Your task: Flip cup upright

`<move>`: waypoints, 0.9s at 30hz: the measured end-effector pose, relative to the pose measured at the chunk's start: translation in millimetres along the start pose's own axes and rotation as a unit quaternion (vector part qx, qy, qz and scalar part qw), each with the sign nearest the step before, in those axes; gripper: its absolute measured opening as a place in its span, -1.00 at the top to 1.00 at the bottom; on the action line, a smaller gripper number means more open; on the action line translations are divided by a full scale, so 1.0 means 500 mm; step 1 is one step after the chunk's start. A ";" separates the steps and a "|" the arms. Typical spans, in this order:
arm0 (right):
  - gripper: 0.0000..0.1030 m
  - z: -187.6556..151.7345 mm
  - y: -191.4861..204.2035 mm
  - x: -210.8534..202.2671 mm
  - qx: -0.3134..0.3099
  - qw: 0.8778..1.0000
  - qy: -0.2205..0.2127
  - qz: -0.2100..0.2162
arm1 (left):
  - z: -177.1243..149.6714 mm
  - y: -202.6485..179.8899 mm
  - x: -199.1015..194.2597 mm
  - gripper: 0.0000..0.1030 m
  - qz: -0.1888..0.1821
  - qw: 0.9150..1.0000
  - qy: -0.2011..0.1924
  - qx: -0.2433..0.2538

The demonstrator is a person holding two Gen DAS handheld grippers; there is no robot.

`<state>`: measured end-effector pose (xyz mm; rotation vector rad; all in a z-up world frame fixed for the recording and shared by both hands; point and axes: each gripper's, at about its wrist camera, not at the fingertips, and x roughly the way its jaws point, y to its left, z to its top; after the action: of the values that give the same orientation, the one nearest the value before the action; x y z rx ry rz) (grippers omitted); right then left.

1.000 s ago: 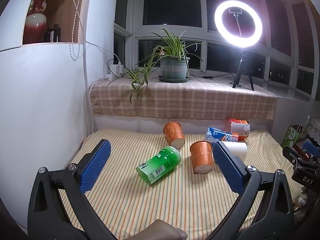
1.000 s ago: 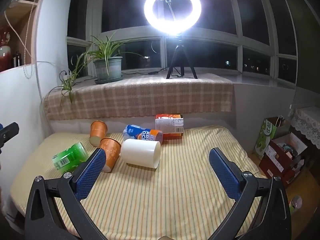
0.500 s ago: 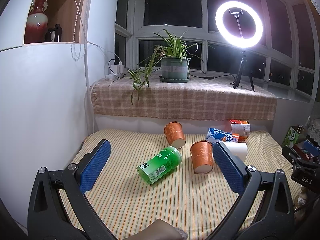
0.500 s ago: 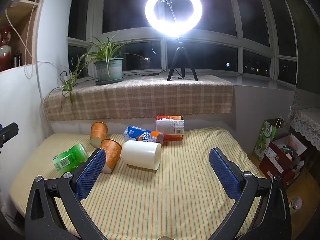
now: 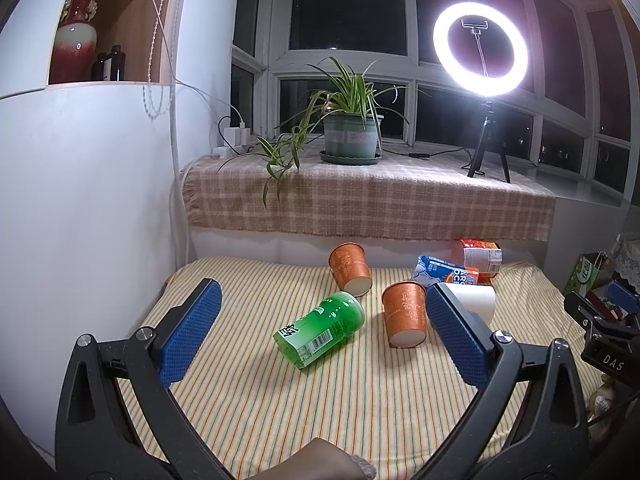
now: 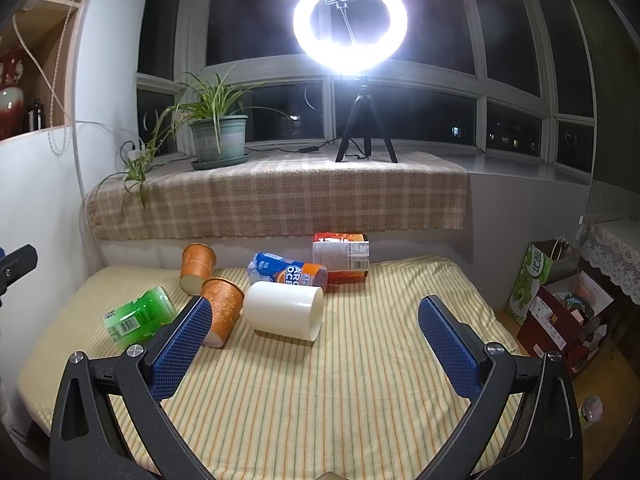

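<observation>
Several cups lie on their sides on a striped cloth point(image 5: 280, 408). A green cup point(image 5: 320, 330) lies in the middle, also in the right wrist view point(image 6: 138, 318). Two orange paper cups lie near it: a near one point(image 5: 405, 314) point(image 6: 221, 312) and a far one point(image 5: 350, 268) point(image 6: 197, 268). A white cup point(image 6: 284, 311) lies to the right, partly hidden in the left wrist view point(image 5: 474, 302). My left gripper point(image 5: 322, 338) is open and empty, in front of the green cup. My right gripper point(image 6: 314, 350) is open and empty, in front of the white cup.
A blue and orange packet point(image 6: 286, 272) and a red and white carton point(image 6: 340, 256) lie behind the cups. A plaid-covered sill point(image 6: 280, 200) carries a potted plant point(image 6: 219, 138) and a ring light point(image 6: 350, 24). Boxes point(image 6: 560, 312) stand on the floor at right. A white wall point(image 5: 80, 220) is at left.
Both grippers stay open with only a slight drift of view. No cup has moved.
</observation>
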<state>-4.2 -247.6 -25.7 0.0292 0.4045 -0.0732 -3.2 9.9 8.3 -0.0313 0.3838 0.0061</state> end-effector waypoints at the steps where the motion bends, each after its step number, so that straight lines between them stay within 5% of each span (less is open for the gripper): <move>1: -0.99 0.000 0.000 0.000 0.000 1.000 0.000 0.000 | 0.002 0.002 -0.001 -1.00 0.000 1.000 0.000 0.000; 27: -0.99 0.002 0.006 0.004 -0.006 1.000 0.003 0.000 | -0.002 0.005 0.003 -1.00 0.000 1.000 0.002 -0.002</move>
<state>-1.9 -244.9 -25.4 0.0181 0.4104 -0.0712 -2.0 12.4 6.8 -0.0345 0.3874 0.0062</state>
